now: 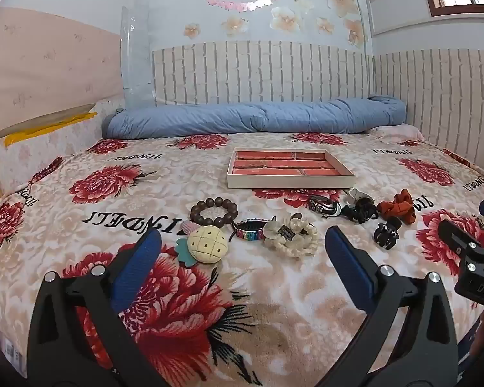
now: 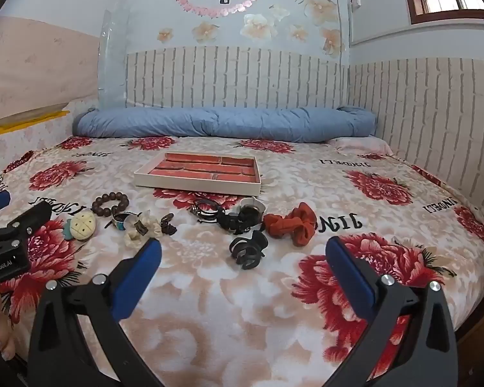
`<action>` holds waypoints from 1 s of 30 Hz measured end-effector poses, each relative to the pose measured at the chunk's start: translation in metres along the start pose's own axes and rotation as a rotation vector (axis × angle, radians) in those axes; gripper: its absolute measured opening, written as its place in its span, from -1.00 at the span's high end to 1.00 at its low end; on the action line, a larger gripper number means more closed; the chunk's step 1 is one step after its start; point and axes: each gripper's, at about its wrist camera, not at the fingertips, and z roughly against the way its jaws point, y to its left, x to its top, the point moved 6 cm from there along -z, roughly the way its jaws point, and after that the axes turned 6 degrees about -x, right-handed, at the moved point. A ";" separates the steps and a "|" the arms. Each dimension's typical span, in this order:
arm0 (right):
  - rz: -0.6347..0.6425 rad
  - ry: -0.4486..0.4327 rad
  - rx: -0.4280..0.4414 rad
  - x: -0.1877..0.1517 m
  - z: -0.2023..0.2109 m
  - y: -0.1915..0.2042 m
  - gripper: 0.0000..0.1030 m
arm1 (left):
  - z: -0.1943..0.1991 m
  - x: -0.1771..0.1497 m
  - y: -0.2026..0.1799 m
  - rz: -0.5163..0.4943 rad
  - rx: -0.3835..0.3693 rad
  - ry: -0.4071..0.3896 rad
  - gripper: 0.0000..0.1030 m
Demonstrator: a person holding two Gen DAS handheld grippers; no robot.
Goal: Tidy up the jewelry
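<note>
left hand-held gripper [image 1: 242, 251]: jaws wide apart, nothing between them; hovers near edge of bed, aimed at left end of the row.
right hand-held gripper [image 2: 243, 253]: jaws wide apart, empty; faces black claw clip [image 2: 248, 249].
jewelry row: bead bracelet [image 1: 213, 210], pineapple charm [image 1: 207, 245], cream scrunchie [image 1: 291, 234], rust scrunchie [image 1: 398, 207] lie loose on the blanket [image 1: 274, 306], within reach of both.
tray [image 1: 287, 181]: just beyond the row, empty; likely the drop target.
status: nothing sorted yet, judging by the layout.
</note>
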 end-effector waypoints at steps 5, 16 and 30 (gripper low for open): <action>0.011 0.006 -0.008 -0.001 -0.001 0.001 -0.93 | 0.001 -0.001 -0.002 -0.003 -0.006 0.009 -0.90; 0.009 0.000 -0.008 0.000 0.003 0.000 -0.93 | 0.000 -0.003 -0.001 0.004 -0.012 0.018 -0.90; 0.000 -0.007 -0.016 0.003 0.002 -0.003 -0.93 | 0.000 0.000 -0.001 -0.004 -0.009 0.022 -0.90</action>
